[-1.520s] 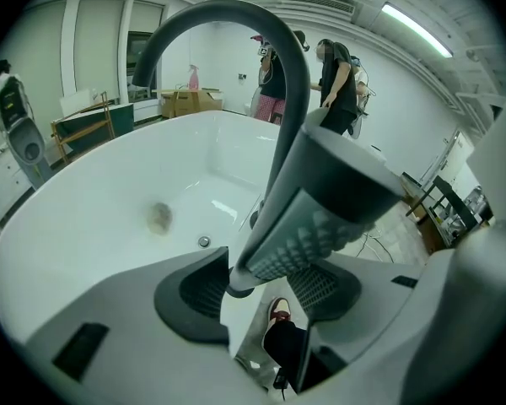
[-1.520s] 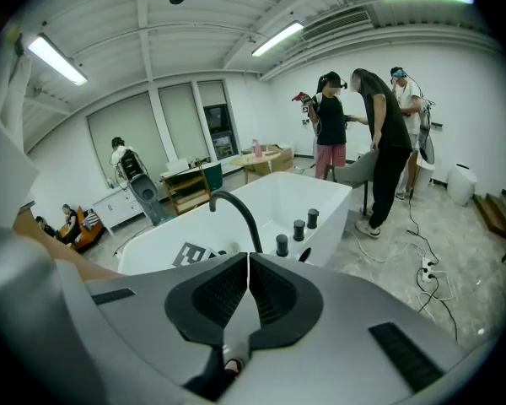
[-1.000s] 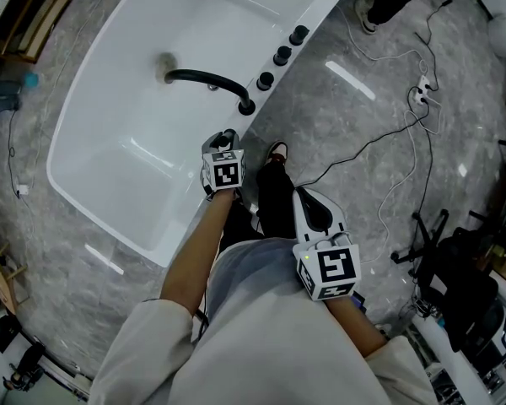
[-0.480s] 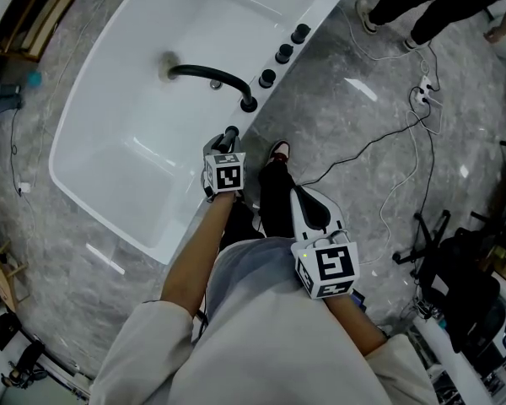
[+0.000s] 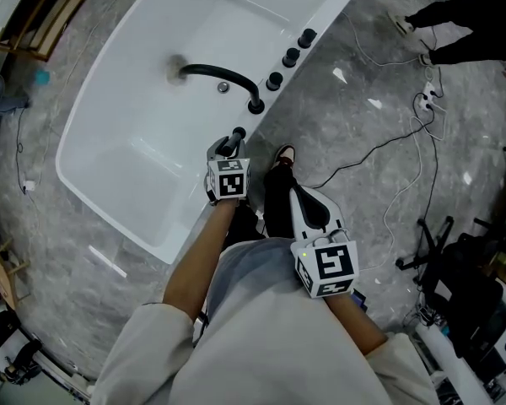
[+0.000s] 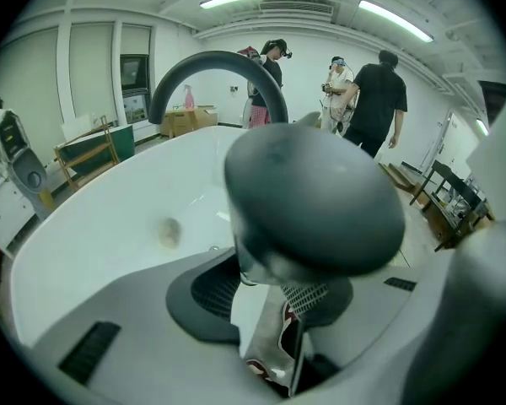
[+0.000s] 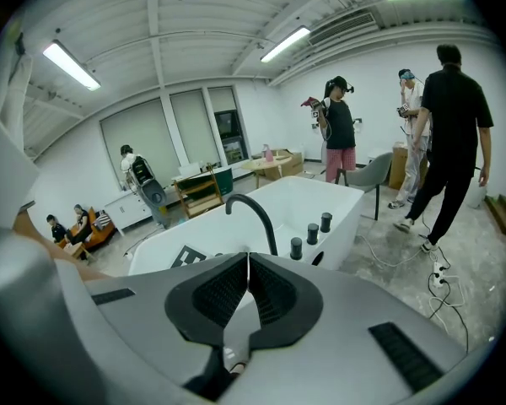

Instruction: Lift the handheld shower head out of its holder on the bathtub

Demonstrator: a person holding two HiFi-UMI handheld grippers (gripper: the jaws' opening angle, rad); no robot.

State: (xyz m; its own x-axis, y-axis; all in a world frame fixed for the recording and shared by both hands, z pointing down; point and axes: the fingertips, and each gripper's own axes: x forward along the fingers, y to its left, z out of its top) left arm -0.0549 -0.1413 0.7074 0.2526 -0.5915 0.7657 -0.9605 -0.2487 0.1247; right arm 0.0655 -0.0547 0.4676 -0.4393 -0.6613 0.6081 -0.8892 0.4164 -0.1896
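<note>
The black handheld shower head [image 5: 235, 136] sits at the near rim of the white bathtub [image 5: 143, 142], below the arched black faucet [image 5: 223, 76]. My left gripper [image 5: 226, 152] is shut on it. In the left gripper view the dark rounded shower head [image 6: 312, 201] fills the space between the pads of the left gripper [image 6: 266, 298], with the faucet [image 6: 211, 66] and the tub [image 6: 110, 218] behind. Its holder is hidden. My right gripper [image 5: 299, 194] hangs over the floor beside the tub, shut and holding nothing; the right gripper [image 7: 247, 285] shows its pads pressed together.
Three black knobs [image 5: 291, 57] line the tub rim past the faucet. Cables [image 5: 405, 142] and a power strip [image 5: 423, 98] lie on the grey floor at right. Other people [image 7: 451, 133] stand beyond the tub. A wooden rack [image 5: 42, 11] is at the far left.
My left gripper has risen a little with the shower head in it. The right gripper has kept still.
</note>
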